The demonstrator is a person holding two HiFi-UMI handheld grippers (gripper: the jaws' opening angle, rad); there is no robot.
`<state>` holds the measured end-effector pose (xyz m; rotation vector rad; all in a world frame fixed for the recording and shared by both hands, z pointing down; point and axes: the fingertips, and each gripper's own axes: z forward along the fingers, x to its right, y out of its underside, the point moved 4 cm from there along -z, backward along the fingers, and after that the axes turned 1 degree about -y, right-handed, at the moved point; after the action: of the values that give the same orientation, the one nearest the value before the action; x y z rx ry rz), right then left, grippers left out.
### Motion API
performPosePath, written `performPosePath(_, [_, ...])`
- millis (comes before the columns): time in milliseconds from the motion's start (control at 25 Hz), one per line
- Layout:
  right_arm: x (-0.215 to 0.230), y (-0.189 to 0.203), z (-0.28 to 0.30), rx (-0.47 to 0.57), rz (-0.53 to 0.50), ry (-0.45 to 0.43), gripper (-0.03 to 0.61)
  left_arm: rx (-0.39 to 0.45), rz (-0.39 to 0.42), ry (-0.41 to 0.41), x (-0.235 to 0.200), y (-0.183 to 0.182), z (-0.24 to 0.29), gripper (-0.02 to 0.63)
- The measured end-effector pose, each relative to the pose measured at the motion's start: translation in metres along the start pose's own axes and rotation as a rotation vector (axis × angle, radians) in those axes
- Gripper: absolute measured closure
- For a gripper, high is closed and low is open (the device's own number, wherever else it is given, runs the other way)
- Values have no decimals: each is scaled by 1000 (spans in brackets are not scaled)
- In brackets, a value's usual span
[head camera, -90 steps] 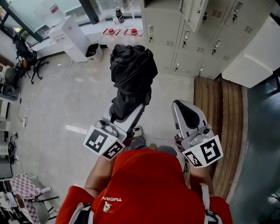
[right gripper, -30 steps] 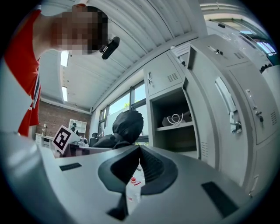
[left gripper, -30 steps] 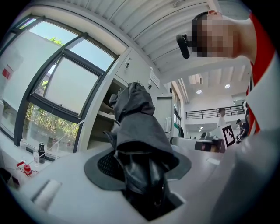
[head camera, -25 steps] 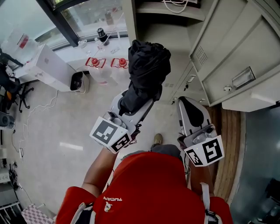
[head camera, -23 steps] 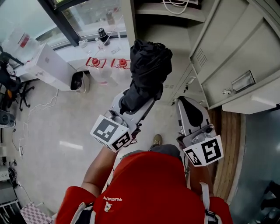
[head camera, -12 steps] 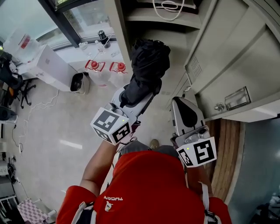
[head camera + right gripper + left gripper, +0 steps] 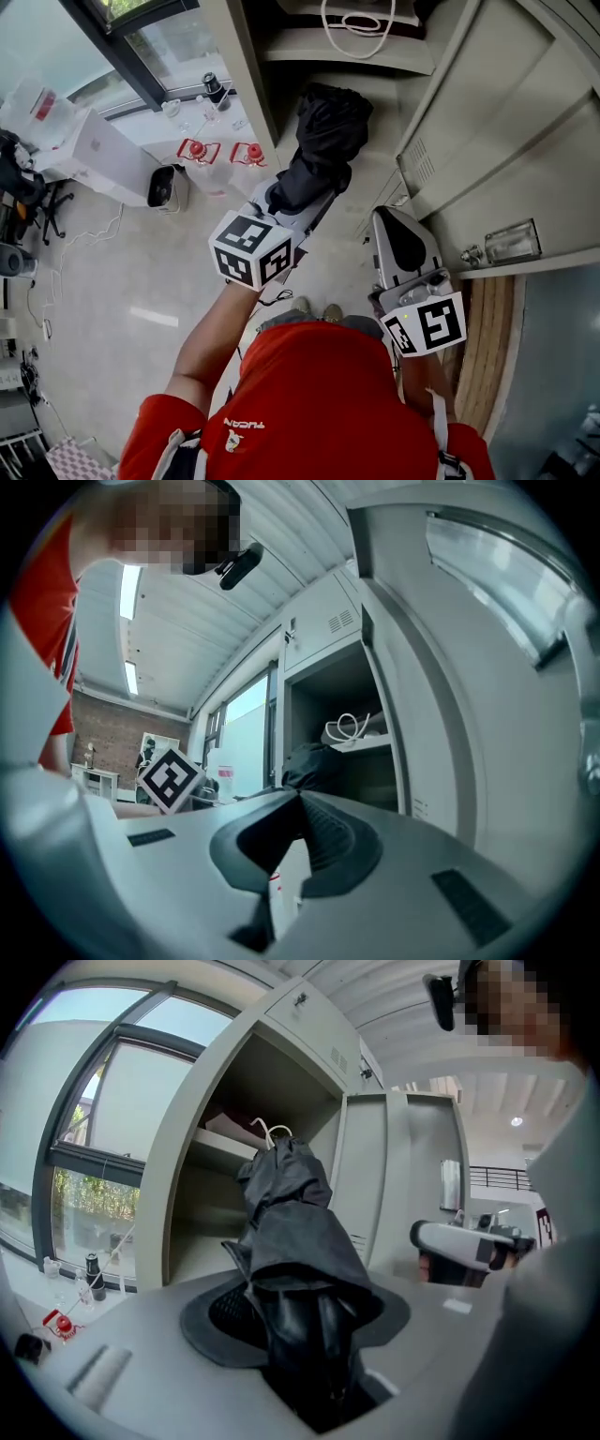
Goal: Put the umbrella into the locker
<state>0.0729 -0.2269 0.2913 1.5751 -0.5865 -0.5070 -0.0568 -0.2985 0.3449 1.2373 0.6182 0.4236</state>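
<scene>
The left tool (image 7: 300,199) is clamped on the lower part of a folded black umbrella (image 7: 327,131). The left gripper view shows its jaws pressed against the dark fabric on either side (image 7: 309,1335), with the rest of the bundle rising away from them toward the locker (image 7: 240,75). The umbrella's upper end sits right at the mouth of the locker's open compartment, just under the shelf (image 7: 347,52). None of the views shows whether the end is already inside the opening. A coiled white cable (image 7: 361,21) lies on the shelf, above and behind the umbrella's top. The locker door (image 7: 487,122) stands swung open on the right side of the compartment. The right tool (image 7: 392,220) hangs below that door, apart from the umbrella and lower in the head view. In its own view the jaws are closed tip to tip and nothing sits between them (image 7: 298,799). Past those jaws the same view shows the dark bundle (image 7: 314,761) at the left edge of the opening, with the cable (image 7: 349,728) on the shelf above it. The person holding both tools wears a red shirt (image 7: 309,394) and stands on a pale floor (image 7: 122,272). Two red-capped items (image 7: 195,150) lie by the window to the left of the locker.
</scene>
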Motion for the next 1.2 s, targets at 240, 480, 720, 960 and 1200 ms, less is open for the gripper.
performPosePath(240, [2, 6, 8, 3, 14, 17, 575, -79, 33, -1, -18, -5, 35, 402])
performPosePath(480, [5, 11, 10, 5, 29, 31, 575, -169, 29, -11, -33, -6, 69, 402])
performPosePath(720, [5, 13, 7, 1, 34, 42, 575, -231, 9, -27, -49, -9, 99, 402])
performPosePath(960, [8, 17, 7, -1, 39, 47, 575, -287, -8, -34, -57, -12, 125, 400])
performPosePath(1200, [4, 17, 5, -8, 49, 45, 575, -334, 28, -53, -62, -21, 144, 400])
